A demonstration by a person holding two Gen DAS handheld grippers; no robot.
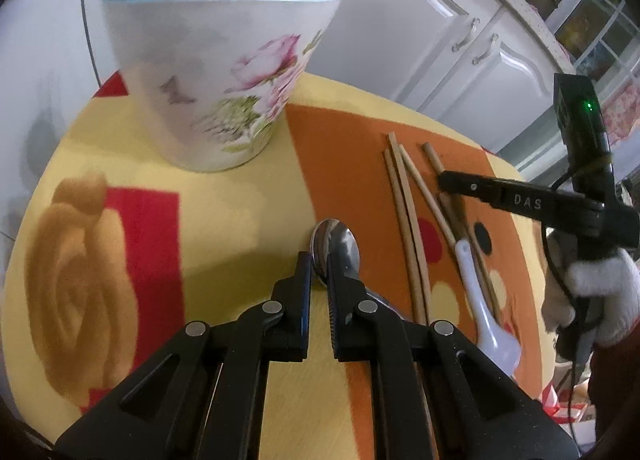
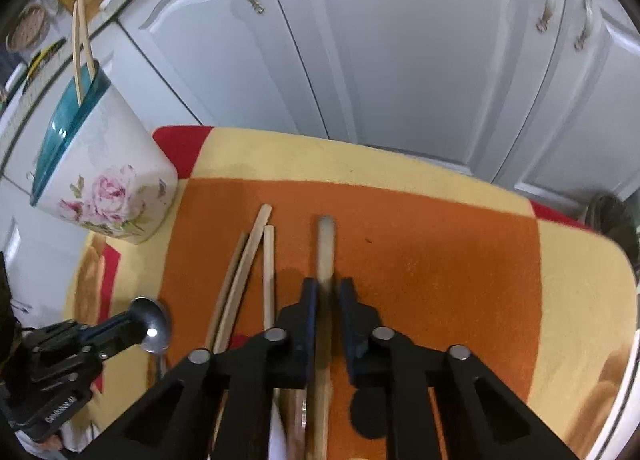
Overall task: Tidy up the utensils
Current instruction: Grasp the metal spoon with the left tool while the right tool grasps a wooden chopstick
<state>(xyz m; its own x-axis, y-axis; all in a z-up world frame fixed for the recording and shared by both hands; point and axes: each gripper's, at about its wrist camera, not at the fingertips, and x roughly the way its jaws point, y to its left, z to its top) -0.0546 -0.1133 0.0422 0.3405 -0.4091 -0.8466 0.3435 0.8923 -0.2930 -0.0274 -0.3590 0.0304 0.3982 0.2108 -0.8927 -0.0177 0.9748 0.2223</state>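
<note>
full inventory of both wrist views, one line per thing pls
utensil holder: 1, white floral with teal rim, far left of mat
chopsticks in holder: 2, tan, upright
loose chopsticks: 4, tan, on the orange patch
metal spoon: 1, silver, mat centre
ceramic spoon: 1, white, beside the loose chopsticks
mat: 1, yellow, orange, red
cabinets: white, behind
left gripper: black, jaws shut on metal spoon
right gripper: black, jaws shut on one chopstick
gloved hand: 1, white

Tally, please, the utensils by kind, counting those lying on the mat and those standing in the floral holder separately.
Wooden chopsticks lying on the mat: 4
Wooden chopsticks standing in the floral holder: 2
Metal spoon: 1
White ceramic spoon: 1
Total: 8
</note>
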